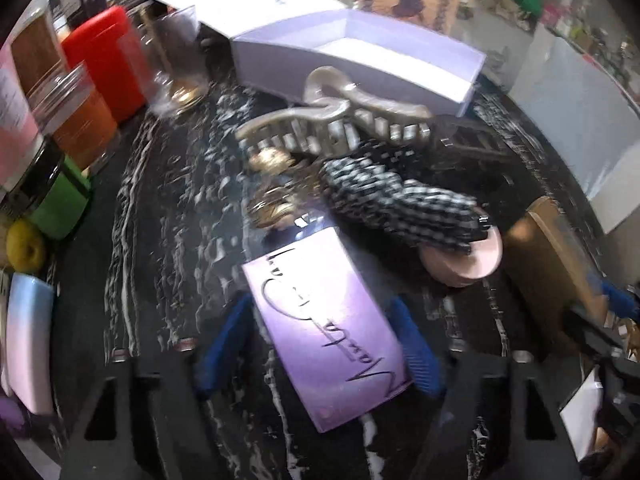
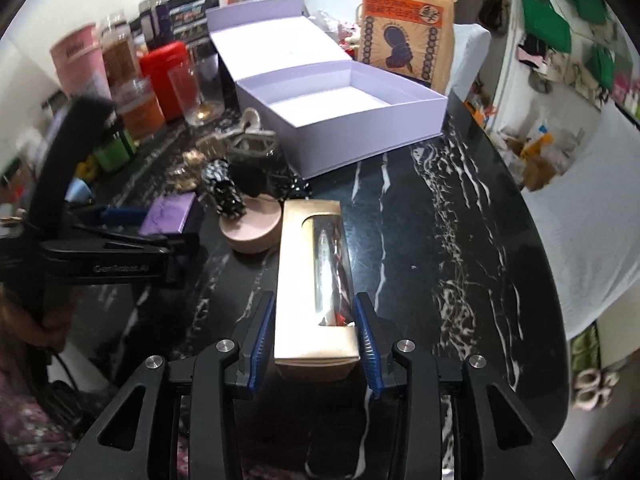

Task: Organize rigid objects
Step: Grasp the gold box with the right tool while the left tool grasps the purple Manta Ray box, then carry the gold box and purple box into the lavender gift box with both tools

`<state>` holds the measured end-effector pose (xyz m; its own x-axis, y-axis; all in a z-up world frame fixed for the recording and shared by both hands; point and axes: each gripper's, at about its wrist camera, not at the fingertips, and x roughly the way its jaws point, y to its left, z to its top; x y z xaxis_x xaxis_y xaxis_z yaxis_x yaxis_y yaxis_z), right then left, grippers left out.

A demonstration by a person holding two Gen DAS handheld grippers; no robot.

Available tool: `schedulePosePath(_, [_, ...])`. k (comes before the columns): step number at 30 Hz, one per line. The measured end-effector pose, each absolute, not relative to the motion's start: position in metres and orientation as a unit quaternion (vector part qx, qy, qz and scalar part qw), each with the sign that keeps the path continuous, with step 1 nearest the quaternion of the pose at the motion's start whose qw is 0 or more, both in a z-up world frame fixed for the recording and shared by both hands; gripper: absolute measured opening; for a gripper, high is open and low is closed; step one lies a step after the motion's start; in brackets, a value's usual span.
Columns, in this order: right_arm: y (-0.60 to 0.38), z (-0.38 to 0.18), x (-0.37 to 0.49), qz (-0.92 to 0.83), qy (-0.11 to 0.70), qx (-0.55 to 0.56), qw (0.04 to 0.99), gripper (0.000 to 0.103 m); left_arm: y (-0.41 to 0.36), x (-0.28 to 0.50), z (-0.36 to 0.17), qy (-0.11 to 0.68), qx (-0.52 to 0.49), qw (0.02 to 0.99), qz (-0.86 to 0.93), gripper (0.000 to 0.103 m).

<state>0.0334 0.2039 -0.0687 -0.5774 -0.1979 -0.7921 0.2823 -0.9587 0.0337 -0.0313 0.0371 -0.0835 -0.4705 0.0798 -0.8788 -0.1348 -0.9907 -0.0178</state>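
– Both hands are busy. The right gripper (image 2: 315,334) has its blue pads pressed on either side of the tan window box (image 2: 314,276), which lies lengthways on the black marble table (image 2: 440,220), the near end between the jaws.

– And the left one?

– The left gripper (image 1: 318,346) straddles the small purple box (image 1: 326,328). The pads sit right at its long edges, but from here I can't say whether they're actually pressing. The box lies flat on the table, a bit skewed to the jaws.

– So where does it all go?

– My guess is the open lilac gift box (image 2: 340,120) at the back of the table, lid flipped up behind it. It looks empty inside.

– Anything to watch?

– For the purple one, I'd square the jaws to its sides before lifting; a skewed grip could let it twist out. Just beyond it is a heap: a beige claw clip (image 1: 332,120), a black-and-white checked clip (image 1: 400,204) lying over a pink round tin (image 1: 464,264), and some gold bits I can't make out. Lift straight up before heading back, or it'll catch on them.

– And that glass?

– A drinking glass (image 1: 176,60) and a row of jars stand left of the gift box, near the left hand's path. The right side has bare table up to the box.
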Motion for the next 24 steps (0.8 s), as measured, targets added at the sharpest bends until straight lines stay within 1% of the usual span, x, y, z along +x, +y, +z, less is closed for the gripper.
schedulePosePath(1, [0.202, -0.071, 0.030, -0.885, 0.047, 0.443, 0.137, 0.039, 0.037, -0.031, -0.083, 0.029, -0.509, 0.068, 0.858, 0.063])
schedulePosePath(3, [0.202, -0.074, 0.026, -0.885, 0.038, 0.442, 0.140, 0.040, 0.036, -0.032, -0.080, 0.030, -0.507, 0.072, 0.858, 0.055])
schedulePosePath(4, [0.202, -0.075, 0.023, -0.885, 0.035, 0.443, 0.140, 0.040, 0.034, -0.032, -0.079, 0.029, -0.507, 0.072, 0.859, 0.054])
schedulePosePath(6, [0.202, -0.076, 0.018, -0.886, 0.033, 0.444, 0.133, 0.049, 0.031, -0.031, -0.079, 0.028, -0.505, 0.073, 0.859, 0.053])
schedulePosePath(8, [0.201, -0.080, 0.013, -0.885, 0.030, 0.447, 0.128, 0.052, 0.028, -0.031, -0.080, 0.027, -0.503, 0.075, 0.860, 0.052])
schedulePosePath(17, [0.195, -0.092, -0.003, -0.880, 0.019, 0.458, 0.126, 0.052, 0.030, -0.041, -0.084, 0.047, -0.503, 0.095, 0.858, 0.052])
schedulePosePath(19, [0.195, -0.092, -0.004, -0.881, 0.018, 0.457, 0.124, 0.050, 0.031, -0.044, -0.084, 0.048, -0.504, 0.106, 0.856, 0.052])
schedulePosePath(20, [0.195, -0.092, -0.005, -0.882, 0.018, 0.456, 0.121, 0.042, 0.031, -0.044, -0.084, 0.047, -0.503, 0.105, 0.857, 0.052])
schedulePosePath(21, [0.195, -0.092, -0.005, -0.882, 0.019, 0.455, 0.121, 0.038, 0.031, -0.043, -0.084, 0.047, -0.501, 0.104, 0.858, 0.052])
schedulePosePath(24, [0.195, -0.091, -0.005, -0.882, 0.017, 0.455, 0.119, 0.037, 0.030, -0.042, -0.083, 0.041, -0.500, 0.105, 0.859, 0.051])
